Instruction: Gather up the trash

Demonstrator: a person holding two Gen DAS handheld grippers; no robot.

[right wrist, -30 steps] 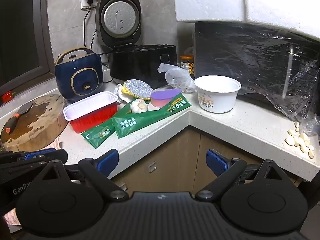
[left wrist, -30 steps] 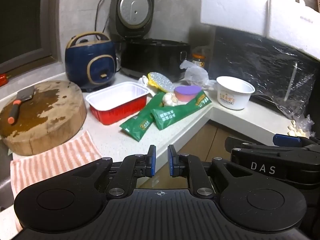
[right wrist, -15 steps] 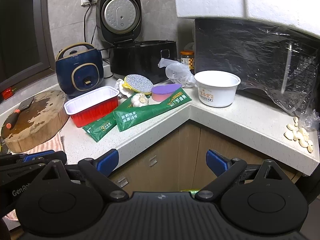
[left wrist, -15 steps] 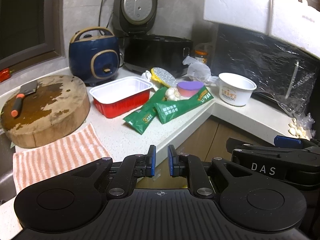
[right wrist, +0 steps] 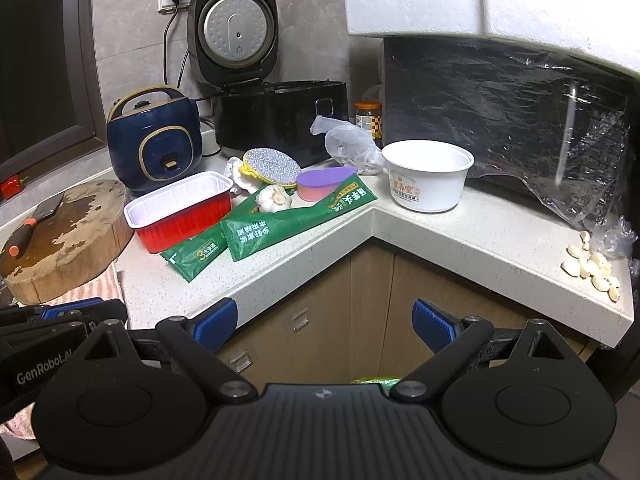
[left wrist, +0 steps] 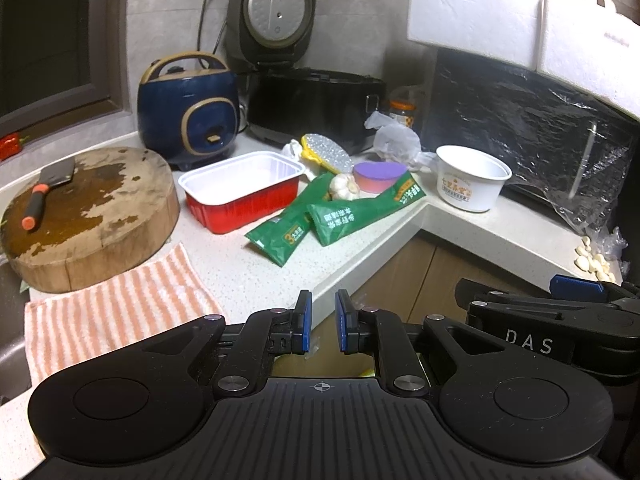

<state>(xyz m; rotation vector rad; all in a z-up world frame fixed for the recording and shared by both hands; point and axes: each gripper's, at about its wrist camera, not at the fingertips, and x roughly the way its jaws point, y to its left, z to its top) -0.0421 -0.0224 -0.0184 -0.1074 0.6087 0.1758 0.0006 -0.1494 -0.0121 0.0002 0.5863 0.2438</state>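
The pale speckled counter [right wrist: 472, 236] wrapped around an inside corner. A round wooden chopping block [left wrist: 92, 216] sat on its left part, a cleaver [left wrist: 48, 188] resting on top. Beside the block stood an empty red tray [left wrist: 244, 192], and right of the corner a white paper bowl [right wrist: 426, 180]. Two green wrappers [right wrist: 280, 224] lay overlapping near the counter edge between tray and bowl. The left gripper [left wrist: 320, 322] held its jaws nearly together on nothing; the right gripper [right wrist: 324, 322] had jaws spread wide, empty, both short of the counter.
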